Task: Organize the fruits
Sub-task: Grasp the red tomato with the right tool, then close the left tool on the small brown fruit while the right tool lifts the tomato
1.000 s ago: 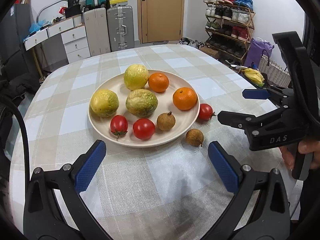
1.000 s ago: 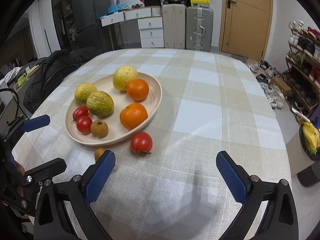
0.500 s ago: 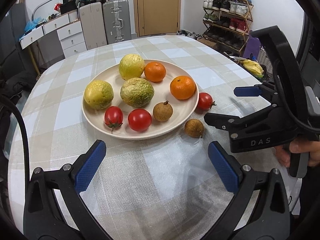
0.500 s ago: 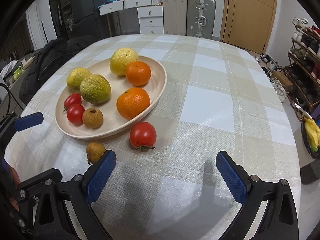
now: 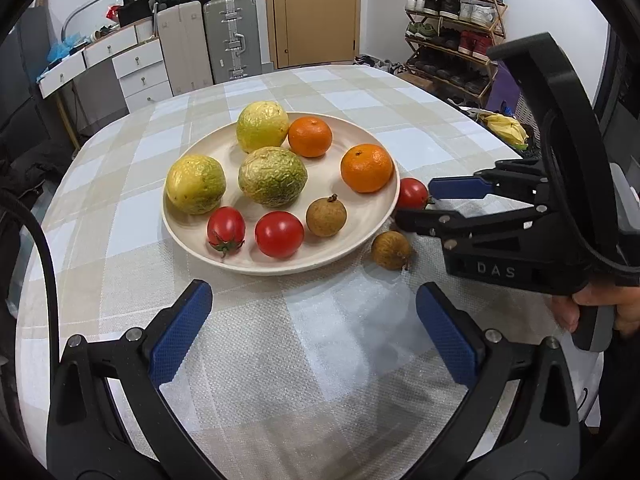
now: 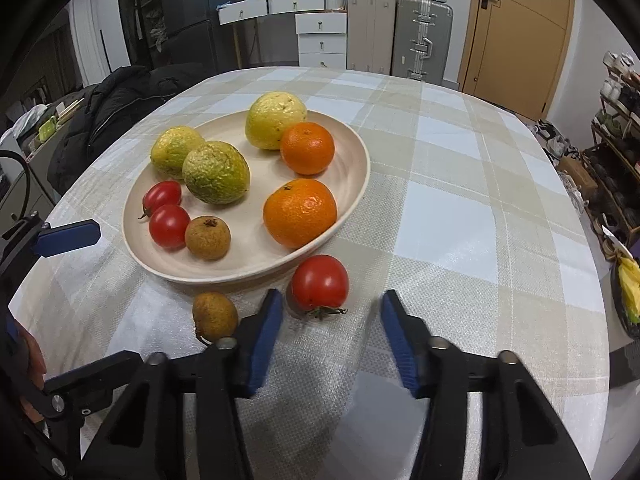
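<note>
Tomato, round, red, green-stemmed (image 6: 319,283), lies on the checked-cloth table (image 6: 440,216) at lower centre, just outside the cream plate (image 6: 356,188). Right tongs (image 6: 328,314), just narrowed but still untouching, should advance, straddle it, then squeeze gently. Left tongs (image 5: 312,328) gape empty.

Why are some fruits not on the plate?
Two look left out: a red tomato and a small brown fruit lie on the tablecloth beside the plate. Every other fruit sits on it.
</note>
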`<state>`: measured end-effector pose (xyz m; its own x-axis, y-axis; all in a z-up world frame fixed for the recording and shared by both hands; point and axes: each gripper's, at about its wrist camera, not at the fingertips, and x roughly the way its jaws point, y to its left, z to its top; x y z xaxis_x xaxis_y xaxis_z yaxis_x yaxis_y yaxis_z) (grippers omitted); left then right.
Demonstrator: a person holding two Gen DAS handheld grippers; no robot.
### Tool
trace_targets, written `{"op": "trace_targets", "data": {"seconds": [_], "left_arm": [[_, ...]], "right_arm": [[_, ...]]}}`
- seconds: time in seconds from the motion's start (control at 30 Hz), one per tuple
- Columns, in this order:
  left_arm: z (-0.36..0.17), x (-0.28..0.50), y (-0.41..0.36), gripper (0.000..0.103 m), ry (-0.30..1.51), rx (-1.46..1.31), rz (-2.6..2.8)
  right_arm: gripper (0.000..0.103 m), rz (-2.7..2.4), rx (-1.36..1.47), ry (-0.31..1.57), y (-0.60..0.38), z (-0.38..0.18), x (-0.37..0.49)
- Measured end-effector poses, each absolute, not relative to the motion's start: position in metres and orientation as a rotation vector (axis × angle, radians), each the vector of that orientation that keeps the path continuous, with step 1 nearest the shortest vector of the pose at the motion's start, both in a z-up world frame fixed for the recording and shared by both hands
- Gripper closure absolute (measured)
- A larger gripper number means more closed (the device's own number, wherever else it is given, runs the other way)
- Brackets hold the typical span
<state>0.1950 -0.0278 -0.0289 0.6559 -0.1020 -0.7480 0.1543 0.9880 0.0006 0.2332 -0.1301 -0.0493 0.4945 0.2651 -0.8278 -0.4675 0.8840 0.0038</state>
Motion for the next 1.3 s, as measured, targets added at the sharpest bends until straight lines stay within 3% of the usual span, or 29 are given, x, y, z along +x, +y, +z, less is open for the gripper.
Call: {"op": "trace_targets", "data": {"seconds": [0.13, 0.17, 0.93, 1.3], "left_arm": [[-0.030, 0.195, -0.029, 0.001, 0.849, 0.065, -0.149], [-0.031, 0.195, -0.030, 0.001, 0.851, 0.065, -0.149], [-0.041, 0.196, -0.049, 0.002, 0.894, 0.032, -0.198], [-0.048, 0.211, -0.083, 0.037, 0.917, 0.094, -0.206]], "right_arm": [[0.069, 0.462, -0.224, 0.952, -0.131, -0.049, 0.232], [0.076, 0.468, -0.224, 0.951, -0.131, -0.048, 0.232], [0.076, 0.497, -0.147, 0.865, -0.155, -0.003, 0.213], [0.076, 0.503, -0.098, 0.823, -0.171, 0.016, 0.210]]}}
